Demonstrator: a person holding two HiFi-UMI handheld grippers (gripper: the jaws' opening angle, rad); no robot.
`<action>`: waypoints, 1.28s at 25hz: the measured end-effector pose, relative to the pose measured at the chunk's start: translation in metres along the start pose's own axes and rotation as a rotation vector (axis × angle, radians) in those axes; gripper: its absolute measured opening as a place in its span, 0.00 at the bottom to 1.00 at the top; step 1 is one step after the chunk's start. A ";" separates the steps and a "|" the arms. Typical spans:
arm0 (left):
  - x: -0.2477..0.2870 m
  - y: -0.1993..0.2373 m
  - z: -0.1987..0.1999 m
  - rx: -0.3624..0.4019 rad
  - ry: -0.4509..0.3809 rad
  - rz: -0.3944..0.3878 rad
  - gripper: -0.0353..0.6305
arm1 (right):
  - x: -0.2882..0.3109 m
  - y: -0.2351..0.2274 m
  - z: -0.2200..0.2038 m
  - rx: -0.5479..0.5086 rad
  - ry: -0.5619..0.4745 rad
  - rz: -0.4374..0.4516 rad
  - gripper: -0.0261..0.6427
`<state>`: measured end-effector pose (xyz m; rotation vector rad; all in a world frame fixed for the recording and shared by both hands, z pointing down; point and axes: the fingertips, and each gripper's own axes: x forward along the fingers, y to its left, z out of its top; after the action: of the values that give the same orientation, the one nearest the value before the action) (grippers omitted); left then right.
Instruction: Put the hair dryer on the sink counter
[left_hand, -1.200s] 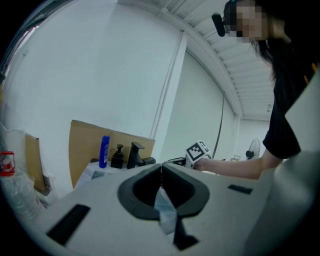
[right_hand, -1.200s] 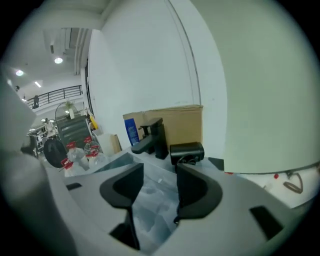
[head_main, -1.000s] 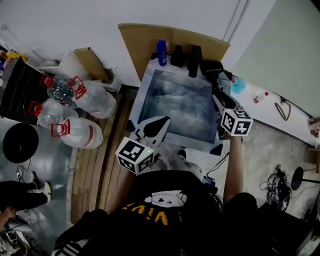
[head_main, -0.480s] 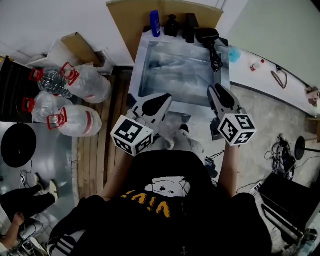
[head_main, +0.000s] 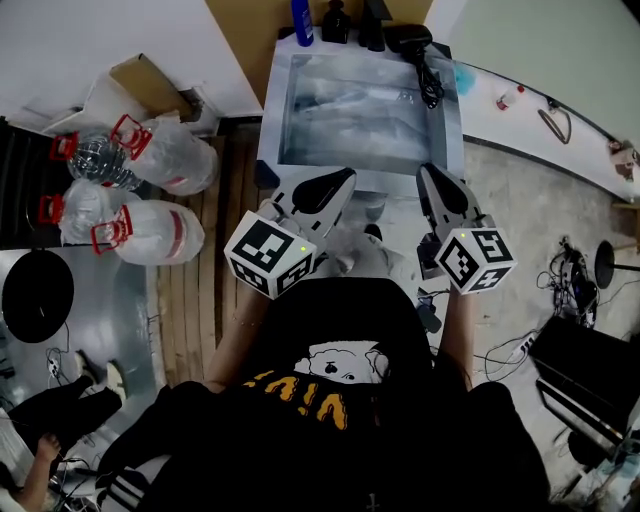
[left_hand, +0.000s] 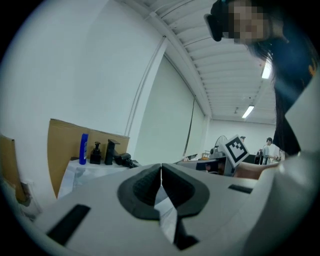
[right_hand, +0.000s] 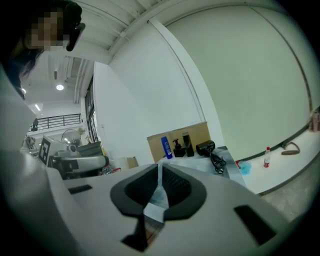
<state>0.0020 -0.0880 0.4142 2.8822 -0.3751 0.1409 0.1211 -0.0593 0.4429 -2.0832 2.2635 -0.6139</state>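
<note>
The black hair dryer (head_main: 410, 40) lies at the back right corner of the silver sink counter (head_main: 450, 120), and its cord (head_main: 431, 85) trails along the right rim. It also shows far off as the hair dryer (left_hand: 125, 159) and the hair dryer (right_hand: 206, 148). My left gripper (head_main: 345, 177) hovers at the counter's front edge, shut, with nothing in it. My right gripper (head_main: 427, 170) is beside it, well short of the dryer. Its jaws are closing, the pads all but meet, and nothing is between them. Jaw tips: left gripper (left_hand: 161, 170), right gripper (right_hand: 159, 167).
A blue bottle (head_main: 300, 20), a black pump bottle (head_main: 335, 20) and a black faucet (head_main: 372, 25) line the counter's back. Big water jugs (head_main: 150, 235) and a cardboard box (head_main: 150, 85) stand left. A white ledge (head_main: 520, 120) with a small bottle (head_main: 508, 97) runs right. Cables (head_main: 560, 285) lie on the floor.
My right gripper has drawn back from the counter's right side, near the cord, to the front edge. The left gripper has shifted little. The hair dryer stays at the back corner.
</note>
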 end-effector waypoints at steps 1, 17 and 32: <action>-0.001 -0.002 -0.001 0.002 0.001 -0.006 0.07 | -0.003 0.001 0.000 -0.002 -0.002 -0.002 0.07; -0.014 -0.013 -0.009 0.022 0.013 -0.017 0.07 | -0.020 0.015 0.001 -0.064 -0.007 0.008 0.04; -0.010 -0.019 -0.009 0.024 0.010 -0.034 0.07 | -0.035 0.012 0.008 -0.113 -0.005 -0.027 0.04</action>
<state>-0.0036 -0.0657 0.4173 2.9089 -0.3245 0.1547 0.1163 -0.0274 0.4232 -2.1647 2.3235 -0.4928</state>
